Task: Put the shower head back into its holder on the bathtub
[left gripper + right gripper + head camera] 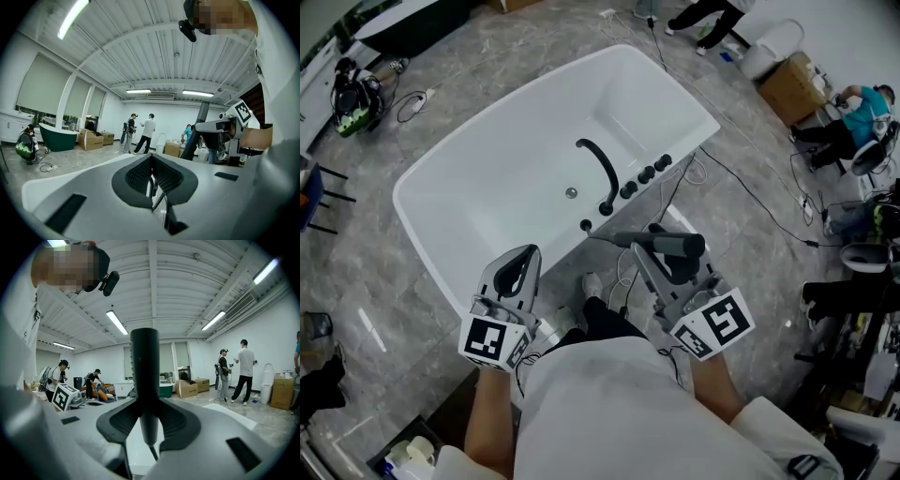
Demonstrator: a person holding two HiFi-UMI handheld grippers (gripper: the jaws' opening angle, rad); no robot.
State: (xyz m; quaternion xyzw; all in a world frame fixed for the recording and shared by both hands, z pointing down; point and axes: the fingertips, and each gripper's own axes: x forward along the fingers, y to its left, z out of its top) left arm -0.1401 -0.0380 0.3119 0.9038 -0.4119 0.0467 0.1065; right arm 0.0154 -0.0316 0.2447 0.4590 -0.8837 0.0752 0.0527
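The white bathtub [487, 141] lies ahead of me in the head view. On its near rim stand a curved black faucet [602, 169], a row of black knobs [645, 174] and a small black holder socket [586, 225]. My right gripper [661, 255] is shut on the dark shower head [670, 245], which lies crosswise just short of the rim. In the right gripper view the shower head [144, 376] rises upright out of the right gripper [146, 408]. To the left, my left gripper [525, 255] is shut and empty, and in its own view the left gripper [151, 161] shows its pads touching.
Black cables [741, 187] trail across the grey floor right of the tub. A cardboard box [792, 89] and a white bin [764, 52] stand at the back right, near a seated person [853, 112]. A black and green bag [352, 94] sits at the far left.
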